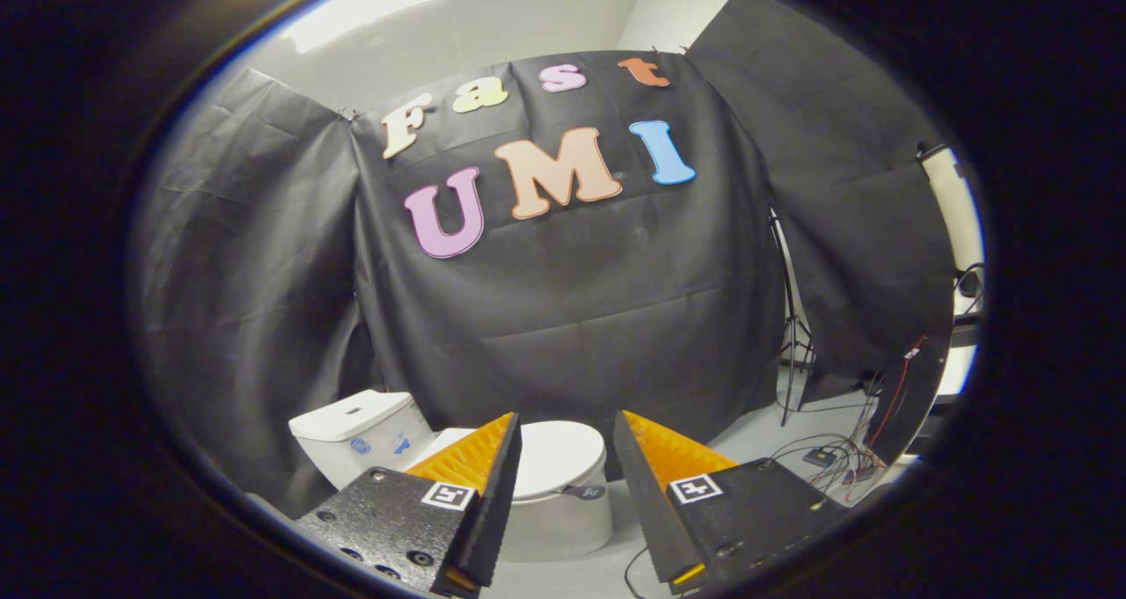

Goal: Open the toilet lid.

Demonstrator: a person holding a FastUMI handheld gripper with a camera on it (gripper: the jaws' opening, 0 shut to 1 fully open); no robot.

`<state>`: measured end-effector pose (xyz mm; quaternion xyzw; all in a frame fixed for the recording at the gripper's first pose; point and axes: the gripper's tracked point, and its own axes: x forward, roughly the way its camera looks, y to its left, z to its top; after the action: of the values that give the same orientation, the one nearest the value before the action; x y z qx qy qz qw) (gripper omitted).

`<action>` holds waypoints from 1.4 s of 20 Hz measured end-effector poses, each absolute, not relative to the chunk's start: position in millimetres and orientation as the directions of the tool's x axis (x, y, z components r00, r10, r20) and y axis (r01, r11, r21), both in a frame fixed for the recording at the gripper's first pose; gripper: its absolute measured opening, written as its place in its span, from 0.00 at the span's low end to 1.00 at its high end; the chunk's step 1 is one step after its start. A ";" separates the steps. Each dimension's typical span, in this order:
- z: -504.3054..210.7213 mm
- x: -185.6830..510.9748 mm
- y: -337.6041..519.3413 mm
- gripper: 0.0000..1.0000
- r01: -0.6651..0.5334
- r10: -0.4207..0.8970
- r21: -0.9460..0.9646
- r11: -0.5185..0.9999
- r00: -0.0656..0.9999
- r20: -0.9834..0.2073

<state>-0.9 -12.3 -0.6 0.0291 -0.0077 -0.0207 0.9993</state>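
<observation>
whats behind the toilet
Behind the toilet, whose lid is down, hangs the black cloth wall. The tank stands beside it. The open gripper covers part of the lid.

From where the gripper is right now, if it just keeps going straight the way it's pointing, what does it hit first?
Probably the closed toilet lid, which lies beyond the gap of the open gripper. Nothing shows between the fingers and the lid, though depth is hard to judge in this view. The tank sits off to one side.

One toilet [563, 485]; one tripod stand [792, 317]; two gripper fingers [475, 467].
</observation>
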 end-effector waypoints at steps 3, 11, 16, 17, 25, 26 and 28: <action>-2.7 2.1 -13.7 0.66 0.035 -0.035 0.076 0.996 0.999 0.007; -18.9 7.1 -30.6 0.66 0.048 -0.046 0.217 0.975 0.999 -0.013; -22.1 7.4 -44.3 0.66 0.054 -0.066 0.309 0.949 0.997 0.026; -21.5 7.3 -46.9 0.66 0.056 -0.071 0.324 0.944 0.997 0.037; -29.4 7.9 -56.0 0.66 0.074 -0.105 0.426 0.902 0.993 0.048; -32.1 8.9 -59.3 0.66 0.073 -0.105 0.443 0.893 0.993 0.047; -36.8 13.9 -66.9 0.66 0.068 -0.107 0.479 0.875 0.993 0.055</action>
<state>13.9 -66.9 -36.8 0.2454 -0.0400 -0.0453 0.9675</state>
